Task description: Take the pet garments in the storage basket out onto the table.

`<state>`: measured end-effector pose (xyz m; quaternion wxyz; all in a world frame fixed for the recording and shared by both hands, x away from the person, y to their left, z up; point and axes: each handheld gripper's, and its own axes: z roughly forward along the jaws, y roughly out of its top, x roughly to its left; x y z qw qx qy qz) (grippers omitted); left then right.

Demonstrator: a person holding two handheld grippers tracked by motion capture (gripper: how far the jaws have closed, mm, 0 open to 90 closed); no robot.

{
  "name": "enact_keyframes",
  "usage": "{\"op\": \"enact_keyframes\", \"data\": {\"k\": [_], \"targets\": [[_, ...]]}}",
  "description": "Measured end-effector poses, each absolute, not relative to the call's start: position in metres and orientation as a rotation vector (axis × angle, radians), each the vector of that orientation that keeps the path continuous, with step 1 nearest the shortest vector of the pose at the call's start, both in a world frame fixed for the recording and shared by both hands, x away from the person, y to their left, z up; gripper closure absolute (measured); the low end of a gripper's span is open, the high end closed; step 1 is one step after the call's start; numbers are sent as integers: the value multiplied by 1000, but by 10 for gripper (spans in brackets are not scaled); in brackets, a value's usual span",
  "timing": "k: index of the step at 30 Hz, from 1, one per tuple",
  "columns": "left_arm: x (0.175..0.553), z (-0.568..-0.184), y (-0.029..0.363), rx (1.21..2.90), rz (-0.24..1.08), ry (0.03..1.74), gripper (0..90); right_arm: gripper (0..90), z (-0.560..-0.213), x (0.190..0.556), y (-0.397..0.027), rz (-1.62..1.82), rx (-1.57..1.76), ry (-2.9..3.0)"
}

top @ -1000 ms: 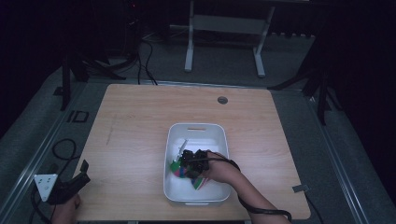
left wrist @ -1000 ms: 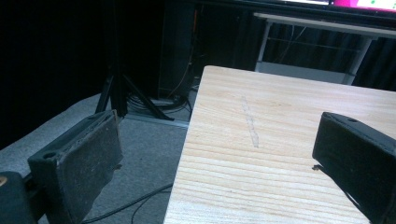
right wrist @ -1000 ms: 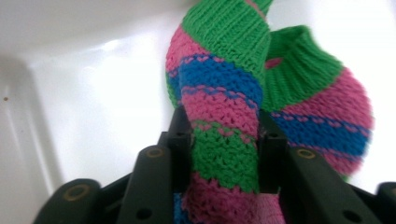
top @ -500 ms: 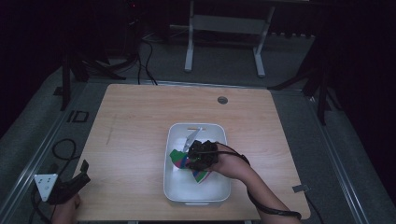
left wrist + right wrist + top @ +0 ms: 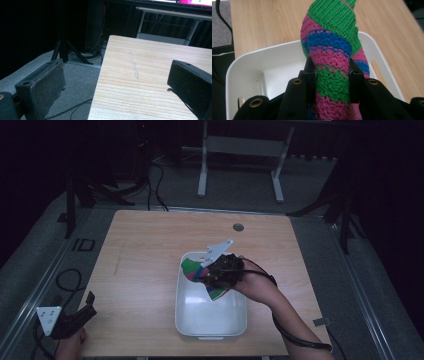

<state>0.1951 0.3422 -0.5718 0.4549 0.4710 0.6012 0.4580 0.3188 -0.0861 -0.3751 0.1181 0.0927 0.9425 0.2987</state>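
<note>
A knitted sock [image 5: 329,47] striped green, pink and blue hangs over a white bin [image 5: 210,317]. My right gripper [image 5: 332,72] is shut on the sock, both jaws pressing its middle. From above, the right gripper [image 5: 220,272] holds the sock [image 5: 192,270] above the bin's far end, lifted off its floor. My left gripper [image 5: 75,317] sits off the table's near left corner, open. Between its wide-apart jaws the left gripper [image 5: 117,85] frames bare wood and nothing else.
The wooden table [image 5: 145,265] has a round grommet hole [image 5: 238,227] at its far edge. A faint scratch [image 5: 133,66] marks the wood by the left gripper. Cables [image 5: 155,190] and stand legs [image 5: 240,170] lie on the grey floor beyond the table.
The right gripper has risen and moved toward the bin's far end, lifting the sock out of the bin's bottom. The left gripper has stayed put.
</note>
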Motion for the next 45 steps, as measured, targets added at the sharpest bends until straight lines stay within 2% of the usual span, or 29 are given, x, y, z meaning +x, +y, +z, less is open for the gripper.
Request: {"op": "enact_keyframes", "data": {"k": [7, 19, 25, 37, 45], "targets": [[195, -572, 342, 1160, 1131, 1482, 18, 685, -355, 324, -109, 860, 307, 2694], [195, -572, 341, 1162, 1138, 1481, 18, 685, -348, 337, -168, 864, 469, 2619], [195, -572, 341, 1164, 1139, 1483, 18, 685, -348, 340, -207, 861, 569, 2572], [195, -572, 341, 1164, 1140, 1485, 18, 684, -353, 343, -257, 841, 722, 2509], [195, -572, 341, 1162, 1141, 1485, 18, 684, -361, 342, -268, 824, 752, 2505]]}}
